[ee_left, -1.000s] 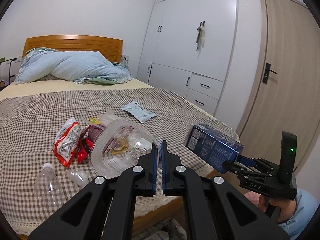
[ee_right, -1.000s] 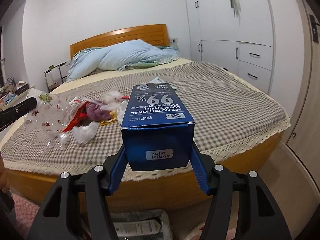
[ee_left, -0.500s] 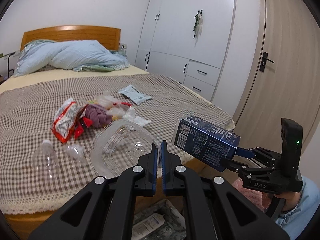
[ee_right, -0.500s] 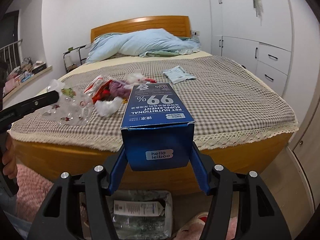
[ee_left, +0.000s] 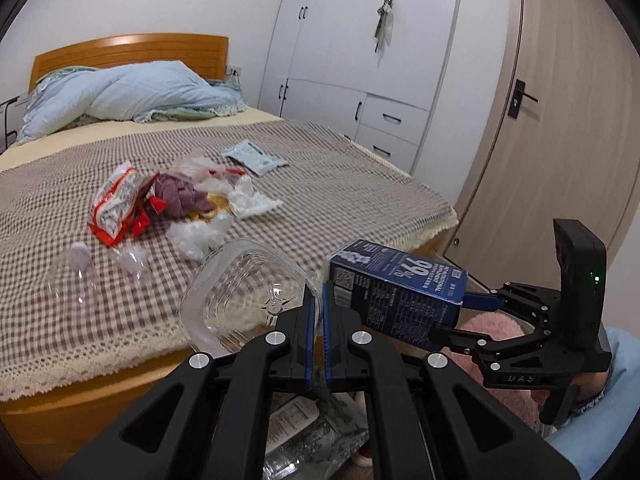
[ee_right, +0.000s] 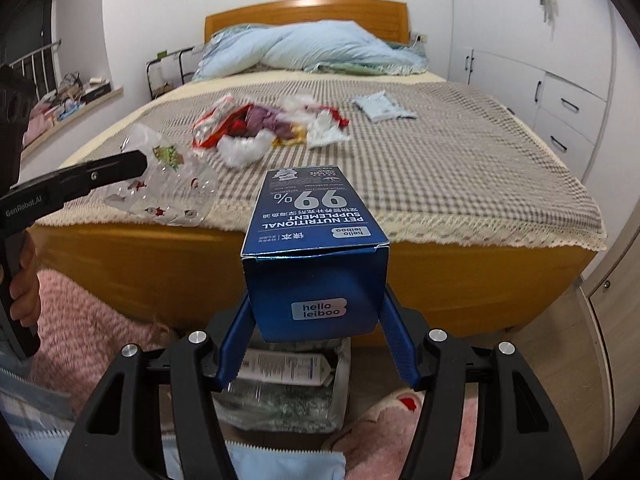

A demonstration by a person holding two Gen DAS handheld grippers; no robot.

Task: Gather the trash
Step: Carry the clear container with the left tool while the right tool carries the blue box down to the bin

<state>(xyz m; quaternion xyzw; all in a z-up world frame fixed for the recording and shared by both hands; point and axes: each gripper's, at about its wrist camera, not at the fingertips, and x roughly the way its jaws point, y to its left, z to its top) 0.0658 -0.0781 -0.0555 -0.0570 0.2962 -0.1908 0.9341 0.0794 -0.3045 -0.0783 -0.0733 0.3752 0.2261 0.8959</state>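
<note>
My left gripper (ee_left: 316,294) is shut on the rim of a clear plastic container (ee_left: 240,288), held over the foot edge of the bed. From the right wrist view the left gripper (ee_right: 134,164) comes in from the left with the container (ee_right: 172,192). My right gripper (ee_right: 316,304) is shut on a dark blue carton (ee_right: 316,240), its blue pads pressed on both sides. In the left wrist view the carton (ee_left: 396,288) hangs just right of the container. Below them on the floor stands a bag-lined bin (ee_right: 280,384) with packaging inside.
More trash lies on the checked bedspread (ee_left: 360,200): a red and white wrapper (ee_left: 116,204), white plastic scraps (ee_left: 196,236), a clear bottle (ee_left: 74,272), a pale packet (ee_left: 254,156). A pink rug (ee_right: 80,320) covers the floor. A wardrobe (ee_left: 360,80) and a door (ee_left: 560,120) stand to the right.
Both grippers have drawn back from the bed past its foot edge and sunk lower, each keeping its load. The bin has come into view beneath them.
</note>
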